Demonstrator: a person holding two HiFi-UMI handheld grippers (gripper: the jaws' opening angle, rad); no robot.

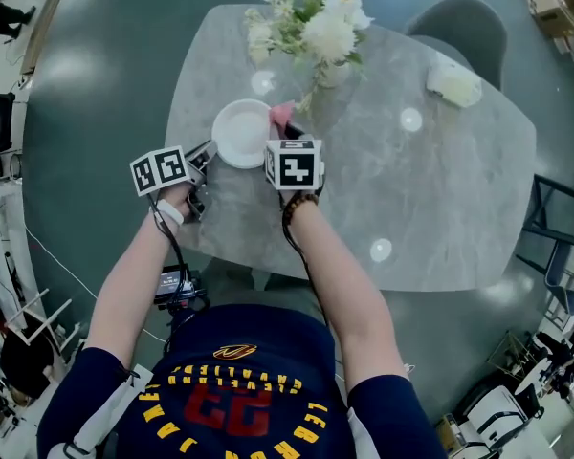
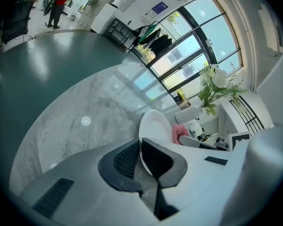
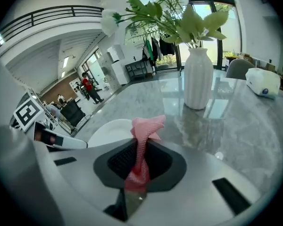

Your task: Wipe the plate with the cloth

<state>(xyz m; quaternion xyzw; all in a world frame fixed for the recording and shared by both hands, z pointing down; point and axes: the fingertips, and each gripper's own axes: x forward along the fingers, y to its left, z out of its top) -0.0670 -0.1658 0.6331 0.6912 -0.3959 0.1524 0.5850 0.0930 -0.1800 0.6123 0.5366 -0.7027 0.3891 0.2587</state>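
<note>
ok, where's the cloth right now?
The pink cloth is pinched in the right gripper's jaws. In the upper middle of the head view it sits at the white plate's right edge, with the flower vase just beyond it.

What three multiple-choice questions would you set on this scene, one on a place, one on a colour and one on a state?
1. Where does the vase stand?
A) on the floor
B) on the table, beyond the plate
C) on a chair

2. What colour is the cloth?
A) blue
B) green
C) pink

3. What is the left hand-held gripper doing?
A) shut on the plate's rim
B) hanging open over the plate
C) shut on the cloth

Answers:
1 B: the right gripper view shows the vase on the marble top, past the plate.
2 C: the right gripper view shows pink cloth pinched between the jaws of the right hand-held gripper.
3 A: the left gripper view shows the white rim clamped between its jaws.
</note>
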